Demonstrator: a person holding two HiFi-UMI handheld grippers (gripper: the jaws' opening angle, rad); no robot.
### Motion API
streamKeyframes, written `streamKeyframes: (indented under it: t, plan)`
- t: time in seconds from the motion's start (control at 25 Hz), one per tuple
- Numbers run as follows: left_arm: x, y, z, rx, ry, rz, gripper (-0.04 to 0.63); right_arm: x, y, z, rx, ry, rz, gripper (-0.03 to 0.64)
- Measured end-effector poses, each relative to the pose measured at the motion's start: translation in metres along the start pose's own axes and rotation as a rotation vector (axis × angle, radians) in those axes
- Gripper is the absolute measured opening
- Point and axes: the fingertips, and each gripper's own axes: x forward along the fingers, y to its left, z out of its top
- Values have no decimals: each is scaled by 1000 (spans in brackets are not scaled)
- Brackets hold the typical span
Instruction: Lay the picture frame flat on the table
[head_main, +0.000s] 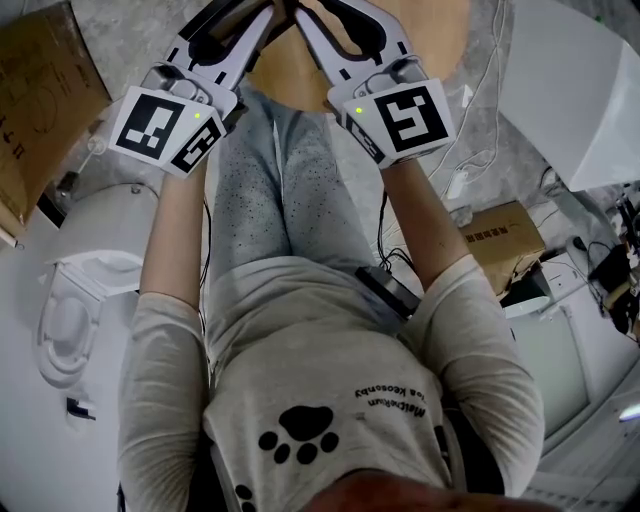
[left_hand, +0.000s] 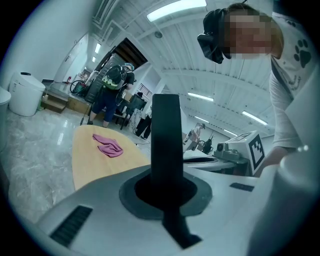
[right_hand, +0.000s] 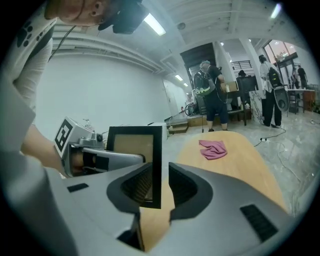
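The left gripper (left_hand: 165, 189) is pinching the dark edge of the picture frame (left_hand: 166, 132), its jaws pressing hard together on it; the right gripper (right_hand: 159, 186) is holding its jaws spread, with the frame's other edge running up through the gap and neither pad seeming to press on it, so I am judging that the left hand alone is carrying it; the two grippers are coming at the frame from opposite sides, their noses almost meeting; the frame is standing upright between them, taller than wide, its long axis pointing up; the wooden table (right_hand: 235, 165) is lying under and beyond it, though whether the bottom edge is touching the wood I cannot tell; a pink cloth (right_hand: 213, 149) is lying farther out, well apart; laying it flat is looking like a matter of tipping that tall axis down onto the bare wood short of the cloth.
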Motion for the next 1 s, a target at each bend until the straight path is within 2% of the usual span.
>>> streamKeyframes:
  t: [0.28,1.0]
  plan:
    - [3,4,-9,-3,31,-20,18,11,1,-17,15,49,37,115]
    - [8,20,-20,-26,82,-100,18,37,1,-35,31,127,100,102]
